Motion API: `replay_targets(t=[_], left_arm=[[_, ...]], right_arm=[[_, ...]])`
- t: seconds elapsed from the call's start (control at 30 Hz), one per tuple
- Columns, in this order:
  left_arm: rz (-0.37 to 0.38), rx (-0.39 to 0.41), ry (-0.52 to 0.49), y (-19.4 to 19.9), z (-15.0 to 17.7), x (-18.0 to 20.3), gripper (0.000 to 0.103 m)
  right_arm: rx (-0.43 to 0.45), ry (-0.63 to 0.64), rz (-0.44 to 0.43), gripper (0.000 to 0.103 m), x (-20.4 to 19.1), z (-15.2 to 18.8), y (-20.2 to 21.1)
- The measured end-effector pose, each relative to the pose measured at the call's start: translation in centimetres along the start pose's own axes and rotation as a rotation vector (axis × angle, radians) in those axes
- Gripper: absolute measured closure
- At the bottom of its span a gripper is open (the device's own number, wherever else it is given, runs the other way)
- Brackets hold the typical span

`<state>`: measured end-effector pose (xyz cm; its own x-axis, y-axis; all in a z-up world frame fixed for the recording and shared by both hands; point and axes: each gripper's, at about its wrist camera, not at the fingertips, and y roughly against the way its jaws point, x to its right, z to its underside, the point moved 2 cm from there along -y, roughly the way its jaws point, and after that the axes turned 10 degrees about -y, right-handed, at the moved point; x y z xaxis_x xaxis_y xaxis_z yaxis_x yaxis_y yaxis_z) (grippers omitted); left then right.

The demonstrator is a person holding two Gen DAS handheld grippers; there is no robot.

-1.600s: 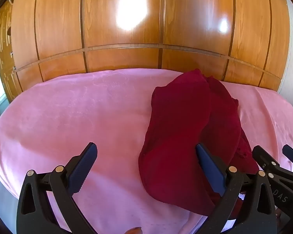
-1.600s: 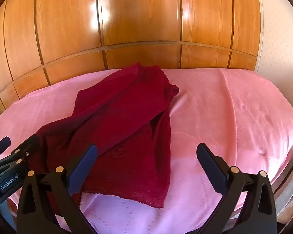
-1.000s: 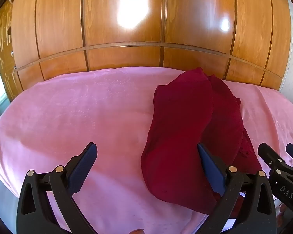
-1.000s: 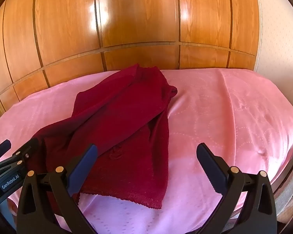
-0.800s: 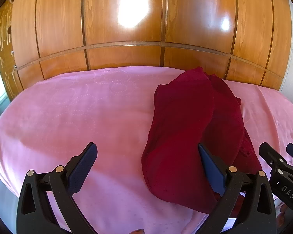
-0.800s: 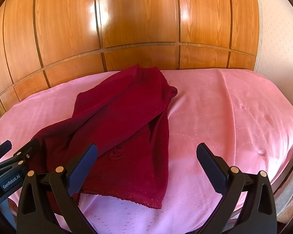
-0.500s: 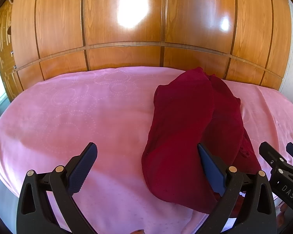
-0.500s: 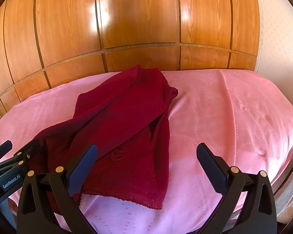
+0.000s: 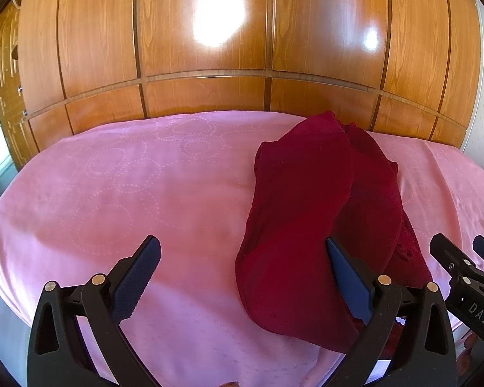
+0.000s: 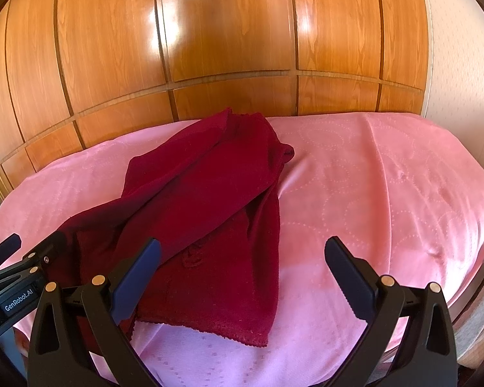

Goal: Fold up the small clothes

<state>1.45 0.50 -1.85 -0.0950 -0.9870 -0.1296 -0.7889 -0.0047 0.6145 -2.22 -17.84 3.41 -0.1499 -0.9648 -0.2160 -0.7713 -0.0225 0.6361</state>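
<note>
A dark red knitted garment point(image 9: 309, 213) lies loosely folded over on the pink bedspread point(image 9: 129, 193), long axis running away from me. In the right wrist view the garment point(image 10: 209, 213) lies left of centre with its scalloped hem nearest. My left gripper point(image 9: 242, 267) is open and empty, hovering above the near edge; its right finger is over the garment's near end. My right gripper point(image 10: 242, 267) is open and empty, its left finger over the hem. Each gripper shows in the other's view: the right one point(image 9: 468, 277), the left one point(image 10: 19, 267).
A glossy wooden panelled wall point(image 9: 209, 48) runs along the far side of the bed. A pale wall point(image 10: 458, 48) stands at the right. The bed's right edge point(image 10: 477, 296) drops off near the right gripper. Bare bedspread lies left and right of the garment.
Almost nothing: both grippers stay open and hover in place with only a slight drift. The garment has not moved.
</note>
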Motion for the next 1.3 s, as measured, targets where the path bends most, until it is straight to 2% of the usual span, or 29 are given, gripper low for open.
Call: replay_targets(t=[0.77, 0.97, 1.0, 1.03, 1.07, 1.1, 1.17, 1.3], left_arm=[[0.025, -0.023, -0.044, -0.6, -0.6, 0.8, 0.005], [0.107, -0.072, -0.105, -2.2, -0.8, 1.9, 0.041], [0.136, -0.083, -0.116, -2.6, -0.7, 2.1, 0.054], [0.164, -0.094, -0.125, -2.9, -0.7, 2.3, 0.061], [0.187, -0.106, -0.131, -3.3, -0.6, 2.4, 0.075], [0.211, -0.123, -0.128, -3.7, -0.4, 2.2, 0.086], [0.249, -0.132, -0.120, -4.0, -0.2, 1.8, 0.094], [0.339, -0.119, -0.043, -3.9, -0.2, -0.4, 0.094]], right_arm=[[-0.037, -0.067, -0.052, 0.002, 2.2, -0.3, -1.2], [-0.048, -0.112, -0.091, 0.002, 3.3, -1.0, -1.1], [-0.062, -0.126, -0.116, 0.003, 3.5, -1.1, -1.3], [-0.080, -0.136, -0.143, 0.010, 3.6, -1.2, -1.4], [-0.105, -0.146, -0.177, 0.021, 3.6, -1.2, -1.6], [-0.141, -0.159, -0.220, 0.026, 3.5, -1.2, -2.1], [-0.208, -0.193, -0.301, 0.034, 3.1, -1.2, -3.1], [-0.331, -0.238, -0.409, 0.045, 1.5, -1.1, -5.7]])
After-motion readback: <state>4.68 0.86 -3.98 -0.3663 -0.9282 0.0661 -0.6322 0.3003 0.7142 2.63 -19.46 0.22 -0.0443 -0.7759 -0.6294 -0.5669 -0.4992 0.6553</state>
